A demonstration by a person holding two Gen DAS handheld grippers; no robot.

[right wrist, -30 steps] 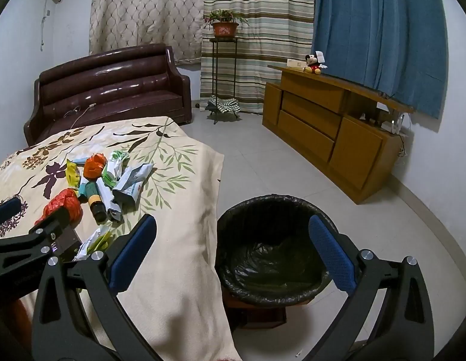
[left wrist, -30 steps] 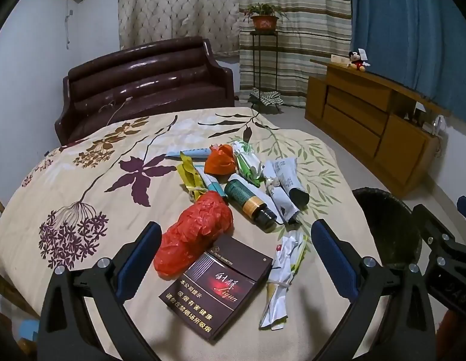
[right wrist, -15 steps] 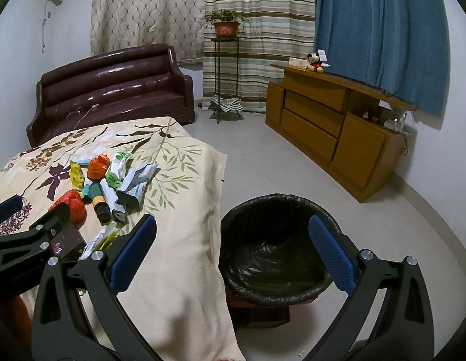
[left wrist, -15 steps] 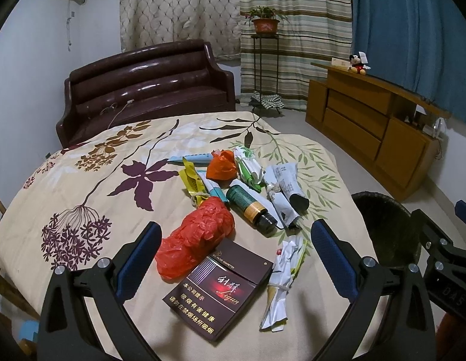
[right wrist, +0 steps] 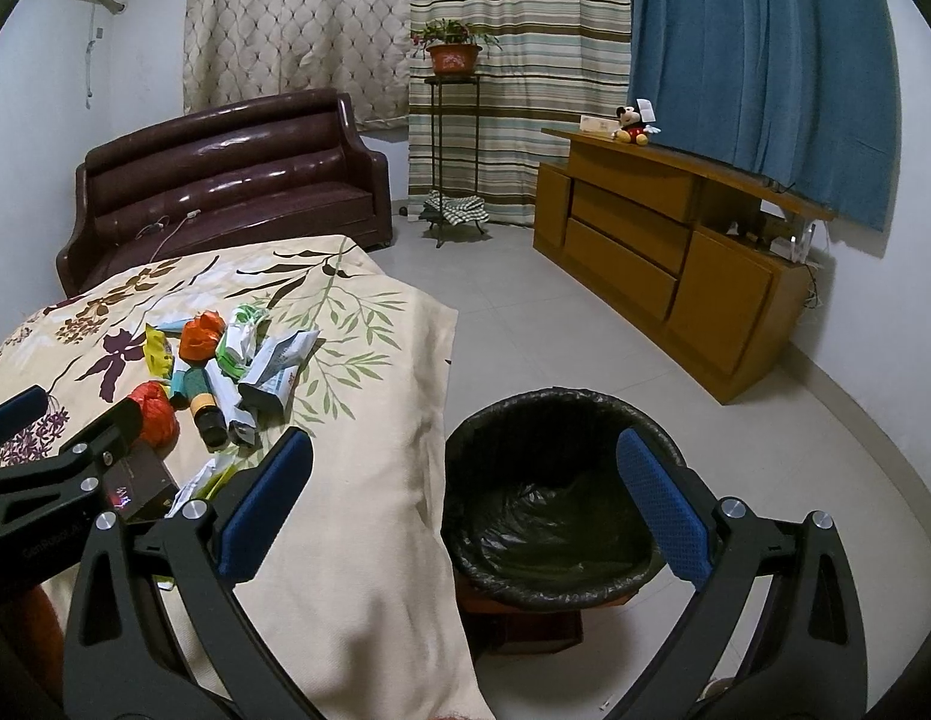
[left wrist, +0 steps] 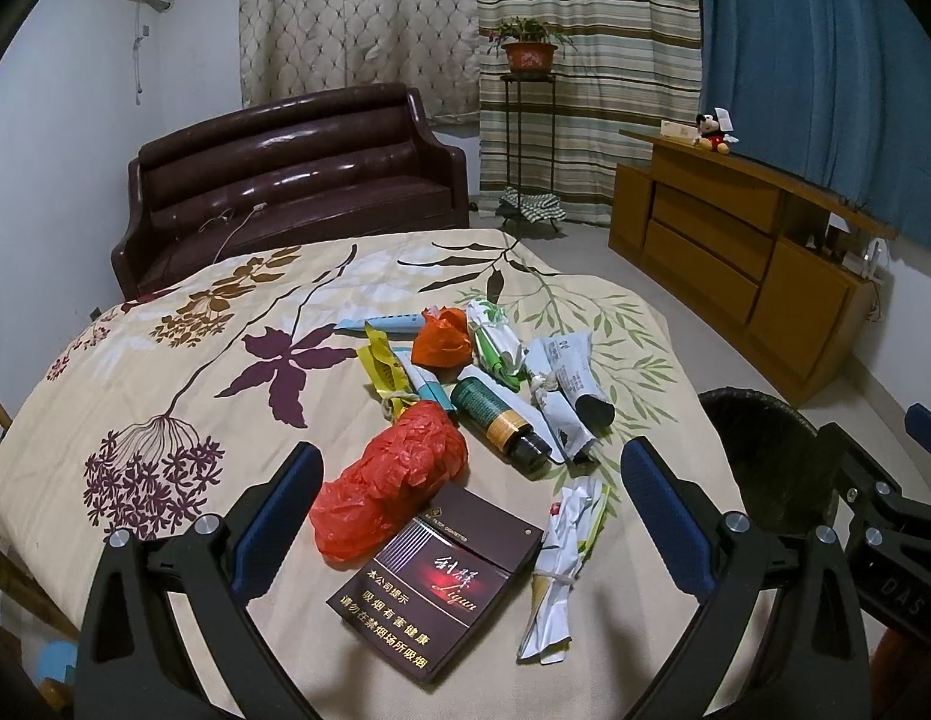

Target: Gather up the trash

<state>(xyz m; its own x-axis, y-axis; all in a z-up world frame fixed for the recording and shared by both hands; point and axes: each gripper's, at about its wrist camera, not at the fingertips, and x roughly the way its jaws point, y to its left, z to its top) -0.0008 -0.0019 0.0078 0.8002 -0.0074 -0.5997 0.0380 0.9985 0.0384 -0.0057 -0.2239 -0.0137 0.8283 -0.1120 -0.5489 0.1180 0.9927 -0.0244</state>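
Trash lies in a pile on the floral bedspread (left wrist: pixel 165 396): a dark cigarette carton (left wrist: pixel 435 582), a red plastic bag (left wrist: pixel 393 480), a crumpled white wrapper (left wrist: pixel 564 546), a dark green bottle (left wrist: pixel 501 432), an orange bag (left wrist: pixel 441 342), and tubes and packets. My left gripper (left wrist: pixel 465 510) is open and empty, hovering over the carton and red bag. My right gripper (right wrist: pixel 465 498) is open and empty above the black-lined trash bin (right wrist: pixel 555 492), which stands on the floor beside the bed.
A dark leather sofa (left wrist: pixel 285 180) stands behind the bed. A wooden cabinet (right wrist: pixel 675 258) lines the right wall, with a plant stand (right wrist: pixel 453 138) by the curtains. Tiled floor (right wrist: pixel 525 312) lies between bed and cabinet. The bin also shows in the left wrist view (left wrist: pixel 759 450).
Both views have shifted slightly; the trash pile and the bin sit a little lower and nearer in frame. Both grippers stay open and empty.
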